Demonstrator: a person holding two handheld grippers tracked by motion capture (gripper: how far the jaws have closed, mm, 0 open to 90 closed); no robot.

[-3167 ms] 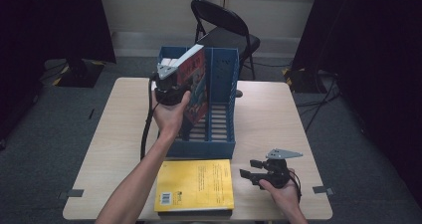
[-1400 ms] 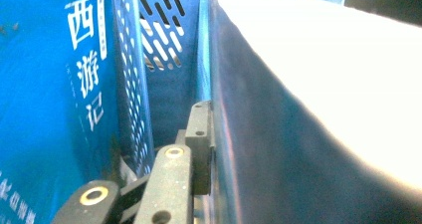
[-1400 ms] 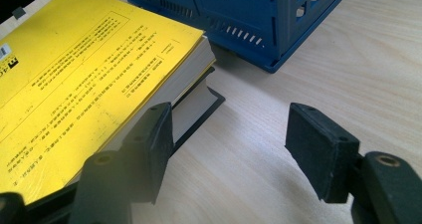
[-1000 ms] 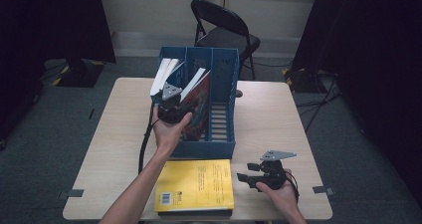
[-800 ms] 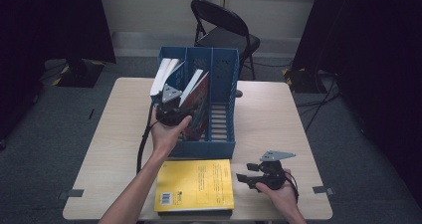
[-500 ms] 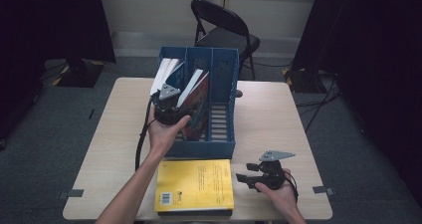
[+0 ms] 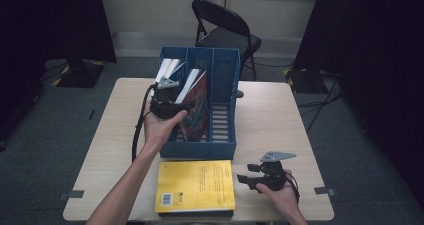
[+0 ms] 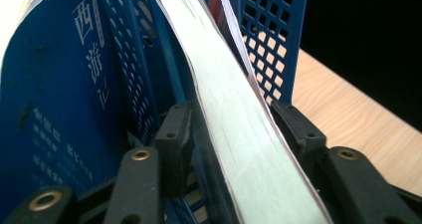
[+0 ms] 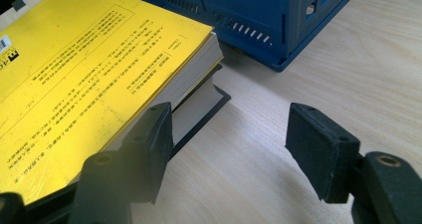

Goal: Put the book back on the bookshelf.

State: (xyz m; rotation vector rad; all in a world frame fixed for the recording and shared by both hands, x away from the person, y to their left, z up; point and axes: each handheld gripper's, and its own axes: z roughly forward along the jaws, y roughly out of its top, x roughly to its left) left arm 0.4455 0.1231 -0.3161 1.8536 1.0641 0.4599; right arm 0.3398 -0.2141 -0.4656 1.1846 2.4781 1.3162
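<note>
- The left tool (image 7: 167,99) hovers at the front of a blue file rack (image 7: 222,110) on the tabletop (image 7: 280,120), a hand (image 7: 159,127) gripping it from below.
- In the left gripper view, a red-covered book (image 8: 239,124) leans in the rack's middle slot, its page edge running between the two black jaws; the jaws have just been opening and stand slightly clear of it on both sides, pressing nothing.
- A blue-covered book (image 8: 54,109) with white characters stands tilted in the slot to the left, its white pages (image 7: 167,69) rising above the rack's rim in the high view.
- The right tool (image 7: 255,177) rests low near the front edge of the tabletop, just beside a yellow book (image 7: 196,185).
- In the right gripper view, its jaws are spread wide over bare wood, holding nothing; one jaw sits near the corner of the yellow book, which lies on a second, dark-covered book (image 9: 204,102).
</note>
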